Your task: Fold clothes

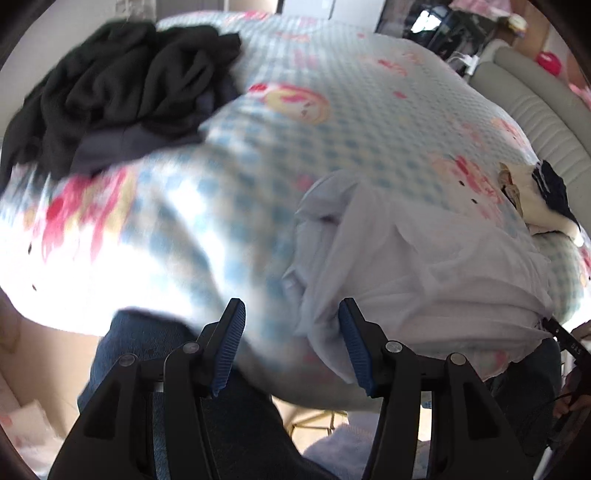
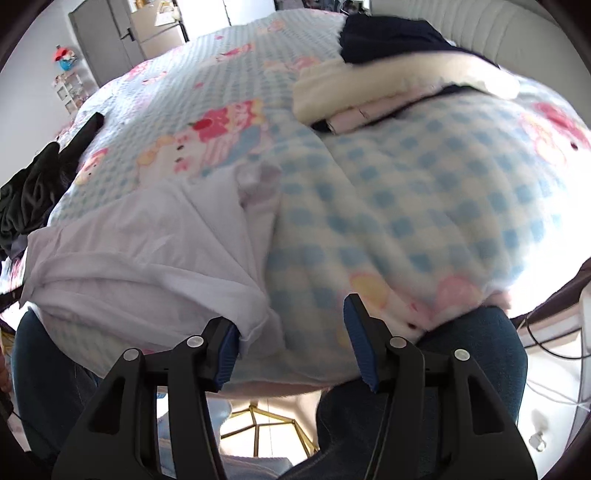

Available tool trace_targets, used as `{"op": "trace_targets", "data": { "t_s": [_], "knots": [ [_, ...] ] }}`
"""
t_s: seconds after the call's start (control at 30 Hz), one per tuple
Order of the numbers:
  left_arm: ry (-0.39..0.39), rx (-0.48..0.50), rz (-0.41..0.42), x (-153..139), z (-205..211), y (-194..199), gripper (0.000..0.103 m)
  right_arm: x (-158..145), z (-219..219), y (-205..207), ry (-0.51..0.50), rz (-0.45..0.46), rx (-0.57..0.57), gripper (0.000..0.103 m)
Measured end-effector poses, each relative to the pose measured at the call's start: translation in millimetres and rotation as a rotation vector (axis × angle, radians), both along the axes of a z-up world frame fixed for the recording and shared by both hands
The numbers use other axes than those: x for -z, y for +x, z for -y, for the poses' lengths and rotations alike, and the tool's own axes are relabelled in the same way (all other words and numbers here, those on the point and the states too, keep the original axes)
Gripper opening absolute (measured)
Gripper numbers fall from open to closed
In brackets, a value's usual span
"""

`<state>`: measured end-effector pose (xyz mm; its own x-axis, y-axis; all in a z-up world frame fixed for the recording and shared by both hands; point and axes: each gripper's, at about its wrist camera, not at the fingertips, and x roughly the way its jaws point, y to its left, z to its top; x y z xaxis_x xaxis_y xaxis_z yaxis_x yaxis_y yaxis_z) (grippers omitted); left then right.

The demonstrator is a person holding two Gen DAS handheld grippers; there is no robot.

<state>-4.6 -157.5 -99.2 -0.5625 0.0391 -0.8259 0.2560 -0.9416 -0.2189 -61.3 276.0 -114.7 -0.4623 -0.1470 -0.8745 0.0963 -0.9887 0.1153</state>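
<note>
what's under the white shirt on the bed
The white shirt lies crumpled on the blue checked blanket, which shows all around it. Whether anything else sits beneath the shirt cannot be seen; its folds cover that patch.

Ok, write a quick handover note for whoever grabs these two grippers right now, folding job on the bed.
Left gripper: open, empty, hovering beside the near edge of the white shirt.
Right gripper: open, empty; its left finger is next to the shirt's hem.
The shirt lies rumpled near the front edge of the bed, not yet folded.
Dark clothes pile sits unfolded at the far left.
A folded stack sits by the headboard.
Left: fold the shirt, then the dark pile.
</note>
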Motion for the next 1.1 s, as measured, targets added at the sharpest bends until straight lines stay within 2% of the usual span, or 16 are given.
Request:
{"op": "trace_targets", "data": {
  "t_s": [0.17,0.27,0.3,0.37,0.43,0.5,0.53,0.6,0.63,0.7,0.73,0.77,0.8,0.83,0.9,1.1],
  "knots": [
    [0.075,-0.021,-0.024,-2,13,10,0.056,-3,-9,3,-0.09,0.007,0.006,0.062],
    [0.119,-0.034,-0.038,-2,21,15,0.056,-13,3,5,-0.21,0.002,-0.102,0.062],
    [0.11,-0.024,-0.046,-3,19,11,0.056,-18,8,7,-0.235,-0.008,-0.138,0.062],
    [0.084,0.002,-0.064,-3,13,0,0.056,-33,18,13,-0.2,-0.074,-0.174,0.06],
    [0.058,0.027,-0.081,-4,8,-10,0.05,-49,22,13,-0.14,-0.161,-0.17,0.06],
    [0.033,0.052,-0.098,-4,3,-21,0.031,-57,16,-1,-0.111,-0.204,-0.132,0.057],
    [0.029,0.061,-0.088,-3,1,-28,0.03,-57,13,-11,-0.109,-0.207,-0.115,0.053],
    [0.024,0.077,-0.062,1,-1,-43,0.027,-50,6,-34,-0.126,-0.171,-0.097,0.047],
    [0.054,0.102,-0.05,5,-1,-51,0.027,-45,4,-47,-0.133,-0.148,-0.09,0.042],
    [0.107,0.129,-0.029,14,-2,-66,0.027,-32,6,-67,-0.143,-0.095,-0.091,0.04],
    [0.098,0.136,-0.02,17,-3,-72,0.027,-26,7,-76,-0.15,-0.074,-0.097,0.04],
    [0.062,0.134,-0.012,20,-3,-80,0.022,-19,11,-82,-0.156,-0.056,-0.106,0.039],
    [0.023,0.132,-0.003,23,-3,-87,0.019,-12,14,-87,-0.152,-0.041,-0.106,0.035],
    [0.019,0.121,0.006,27,1,-93,0.018,-4,18,-93,-0.148,-0.026,-0.105,0.031],
    [0.02,0.097,0.023,34,10,-105,0.018,9,24,-103,-0.136,-0.002,-0.103,0.029],
    [0.022,0.089,0.037,47,24,-116,0.022,19,20,-109,-0.077,-0.024,-0.041,0.028]
  ]
}}
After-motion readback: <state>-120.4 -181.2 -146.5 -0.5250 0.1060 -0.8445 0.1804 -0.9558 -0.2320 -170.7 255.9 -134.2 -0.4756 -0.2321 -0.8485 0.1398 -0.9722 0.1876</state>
